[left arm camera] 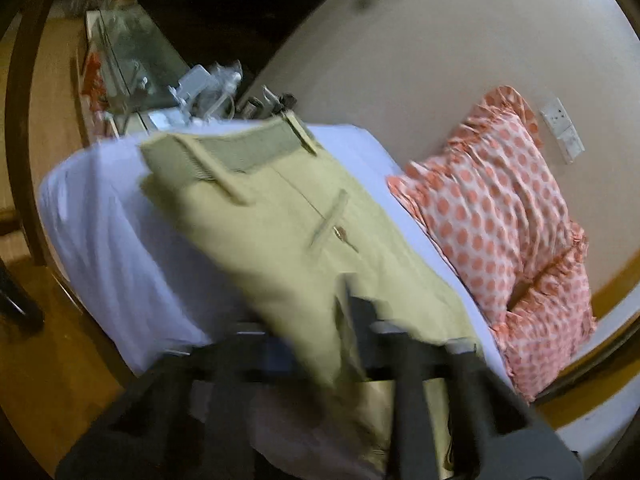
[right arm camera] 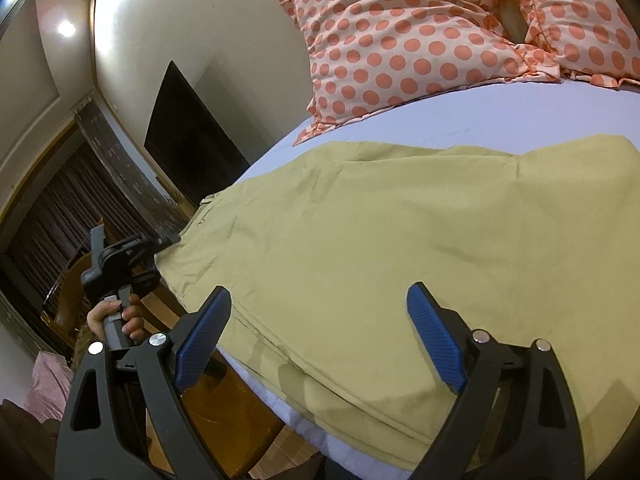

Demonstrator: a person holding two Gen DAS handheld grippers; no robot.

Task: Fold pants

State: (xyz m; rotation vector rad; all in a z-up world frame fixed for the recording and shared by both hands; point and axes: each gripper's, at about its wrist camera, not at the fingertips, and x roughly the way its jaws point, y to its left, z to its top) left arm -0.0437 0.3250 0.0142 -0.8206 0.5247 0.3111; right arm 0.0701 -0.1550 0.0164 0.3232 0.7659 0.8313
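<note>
Khaki pants (right arm camera: pixel 400 248) lie spread on a bed with a pale lilac sheet (right arm camera: pixel 480 120). In the left wrist view the pants (left arm camera: pixel 280 220) show their waistband, belt loops and a back pocket; the view is blurred. My left gripper (left arm camera: pixel 360 332) appears shut on the pants' edge, with cloth draped over its fingers. It also shows in the right wrist view (right arm camera: pixel 120 256), at the pants' left edge by the bed side. My right gripper (right arm camera: pixel 320 340) is open and empty, with blue pads (right arm camera: pixel 204 336) spread just above the near edge of the pants.
A pillow with orange dots (right arm camera: pixel 440 40) lies at the head of the bed, also seen in the left wrist view (left arm camera: pixel 512 232). A cluttered glass-topped table (left arm camera: pixel 152 76) stands beyond the bed. Wooden floor (right arm camera: pixel 224 412) runs beside the bed. A dark panel (right arm camera: pixel 188 140) hangs on the wall.
</note>
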